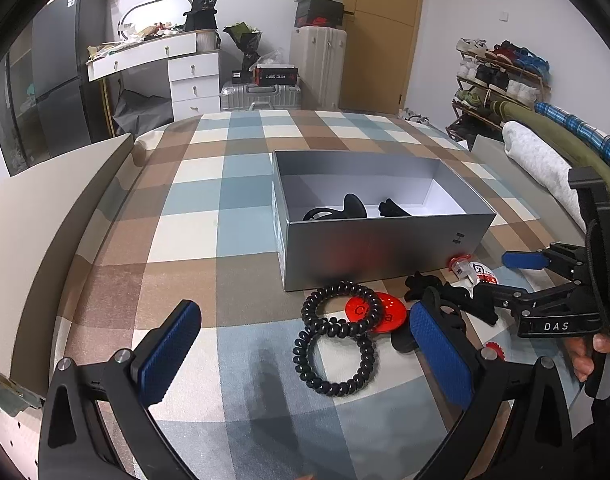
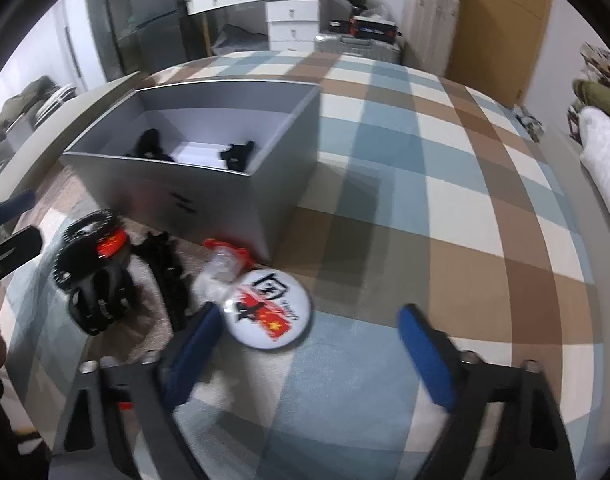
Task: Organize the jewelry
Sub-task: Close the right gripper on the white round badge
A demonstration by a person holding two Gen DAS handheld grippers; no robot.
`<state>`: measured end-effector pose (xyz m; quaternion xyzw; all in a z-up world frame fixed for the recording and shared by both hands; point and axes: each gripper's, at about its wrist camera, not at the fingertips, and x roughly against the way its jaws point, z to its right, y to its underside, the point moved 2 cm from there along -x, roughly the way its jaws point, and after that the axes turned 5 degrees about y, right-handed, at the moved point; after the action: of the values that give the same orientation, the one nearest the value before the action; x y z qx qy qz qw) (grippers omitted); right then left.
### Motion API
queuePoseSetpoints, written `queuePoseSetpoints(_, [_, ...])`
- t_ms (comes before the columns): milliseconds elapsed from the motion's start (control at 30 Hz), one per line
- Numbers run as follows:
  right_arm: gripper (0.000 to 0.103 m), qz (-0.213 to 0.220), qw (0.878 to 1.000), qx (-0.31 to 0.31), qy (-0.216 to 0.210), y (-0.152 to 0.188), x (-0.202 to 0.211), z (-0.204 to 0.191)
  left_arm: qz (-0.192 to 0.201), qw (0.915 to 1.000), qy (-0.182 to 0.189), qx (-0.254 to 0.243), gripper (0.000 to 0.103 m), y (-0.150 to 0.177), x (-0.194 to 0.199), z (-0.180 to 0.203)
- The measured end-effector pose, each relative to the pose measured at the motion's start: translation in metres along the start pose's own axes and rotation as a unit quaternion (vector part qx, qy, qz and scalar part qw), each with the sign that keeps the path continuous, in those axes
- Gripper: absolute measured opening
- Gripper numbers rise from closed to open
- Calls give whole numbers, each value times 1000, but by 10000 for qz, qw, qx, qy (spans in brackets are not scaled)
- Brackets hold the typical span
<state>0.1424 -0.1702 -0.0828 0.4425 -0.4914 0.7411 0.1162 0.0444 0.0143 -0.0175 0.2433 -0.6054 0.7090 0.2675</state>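
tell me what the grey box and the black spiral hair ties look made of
Grey box: probably cardboard with a matte silver-grey coating; thin straight walls, sharp folded corners, white lining inside.
Black spiral hair ties: likely glossy plastic; coiled like phone cord, with light glinting off each loop.

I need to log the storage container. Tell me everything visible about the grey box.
The grey box is an open, lidless rectangular carton, matte silver-grey outside, white inside. It sits upright on the checked cover. Two black hair clips lie on its floor. A small dark mark sits on its front wall. Loose accessories lie along its front base.
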Motion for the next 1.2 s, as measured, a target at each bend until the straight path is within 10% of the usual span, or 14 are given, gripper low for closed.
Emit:
queuePoseSetpoints(100, [59, 72, 9998, 138, -90, 0, 4, -7, 6, 10000, 8, -14, 102, 0, 1, 1])
queuePoseSetpoints(467, [54, 98, 9996, 195, -182, 2, 5, -12, -1, 10000, 24, -13, 102, -1, 2, 2])
queuePoseSetpoints(500, [41, 136, 9995, 210, -203, 2, 7, -13, 2, 10000, 23, -18, 102, -1, 2, 2])
queuePoseSetpoints(1200, [41, 978, 9938, -52, -532, -11, 47, 1, -261, 9992, 101, 296, 102, 3, -10, -8])
